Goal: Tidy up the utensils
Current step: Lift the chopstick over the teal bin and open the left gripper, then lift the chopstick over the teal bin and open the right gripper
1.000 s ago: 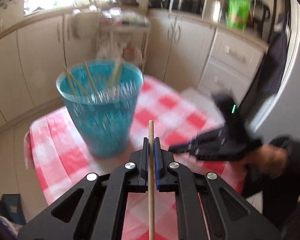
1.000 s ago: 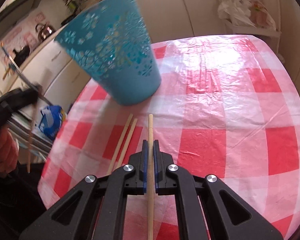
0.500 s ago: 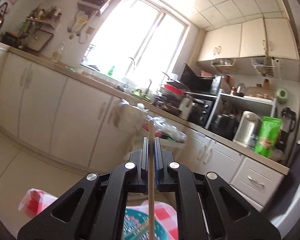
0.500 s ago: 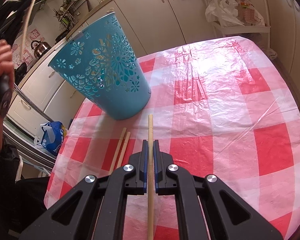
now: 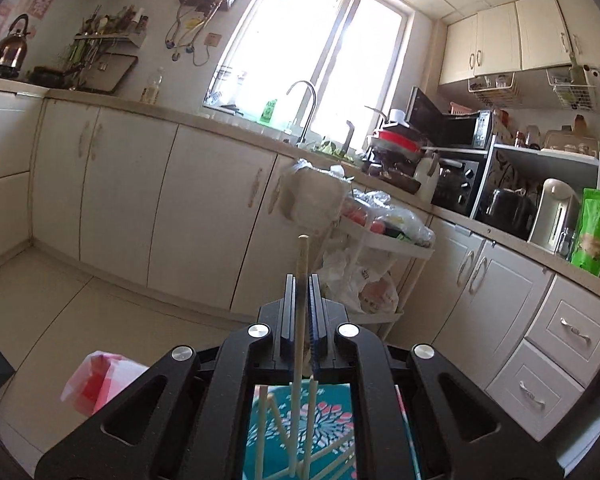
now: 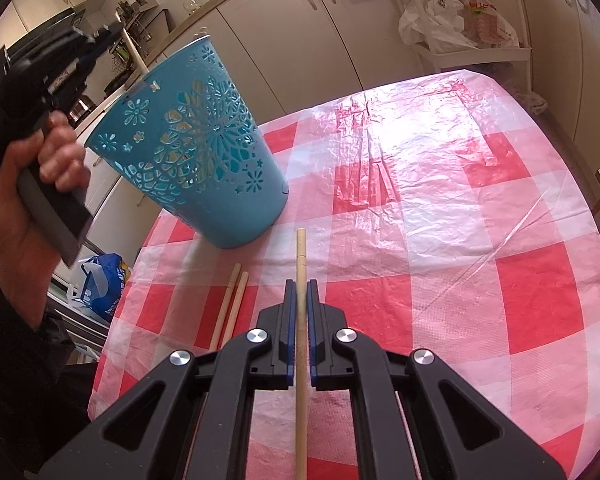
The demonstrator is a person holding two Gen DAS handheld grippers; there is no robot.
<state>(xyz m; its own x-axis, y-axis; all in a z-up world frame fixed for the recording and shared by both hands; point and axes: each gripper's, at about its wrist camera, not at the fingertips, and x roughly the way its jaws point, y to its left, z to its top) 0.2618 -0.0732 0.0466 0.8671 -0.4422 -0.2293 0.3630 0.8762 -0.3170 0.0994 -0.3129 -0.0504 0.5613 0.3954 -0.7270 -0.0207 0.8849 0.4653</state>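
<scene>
My left gripper (image 5: pixel 301 280) is shut on a wooden chopstick (image 5: pixel 301 264) and holds it upright over the blue cut-out basket (image 5: pixel 328 424), whose inside holds several chopsticks. In the right wrist view the left gripper (image 6: pixel 104 38) hovers over the basket (image 6: pixel 196 148) rim with its chopstick (image 6: pixel 136 56) pointing down into it. My right gripper (image 6: pixel 299 286) is shut on another chopstick (image 6: pixel 300 264) above the red-and-white checked tablecloth (image 6: pixel 440 208). Two loose chopsticks (image 6: pixel 230 304) lie on the cloth left of it.
Cream kitchen cabinets (image 5: pixel 204 208) and a white trolley with bags (image 5: pixel 380 248) stand beyond the table. A blue bag (image 6: pixel 100 280) sits on the floor at the table's left edge.
My left gripper has swung up from facing the basket to above its rim, chopstick pointing down into it. The right gripper has stayed almost still.
</scene>
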